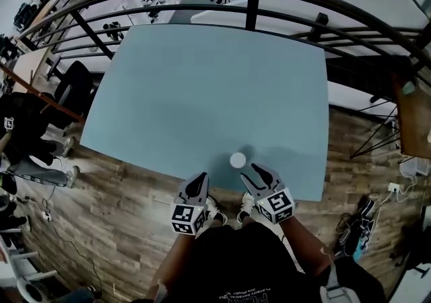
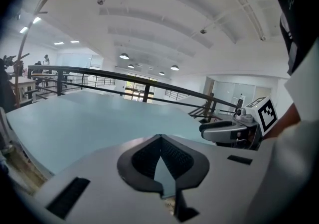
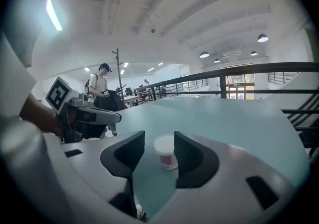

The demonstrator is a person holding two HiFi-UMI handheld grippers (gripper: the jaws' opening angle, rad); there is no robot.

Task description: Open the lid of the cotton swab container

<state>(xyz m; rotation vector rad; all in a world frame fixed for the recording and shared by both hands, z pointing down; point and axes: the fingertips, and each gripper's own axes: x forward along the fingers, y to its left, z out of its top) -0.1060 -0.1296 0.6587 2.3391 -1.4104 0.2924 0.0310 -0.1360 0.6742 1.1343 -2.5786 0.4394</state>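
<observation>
Cotton swab container [image 1: 238, 159] sat lid-on near the front edge of the surface [image 1: 202, 93], untouched just ahead of the right hand-held gripper [image 3: 158, 144] with its jaws parted and empty — left hand-held gripper [image 2: 160, 139] pinched shut on nothing — so an off-centre grab could've easily tipped it.

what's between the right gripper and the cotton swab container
Only bare table lies between the right gripper and the cotton swab container, as the right gripper view shows.

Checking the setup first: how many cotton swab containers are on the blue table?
1. The cotton swab container stands near the table's front edge, just ahead of the right gripper. Nothing seems hidden.
</observation>
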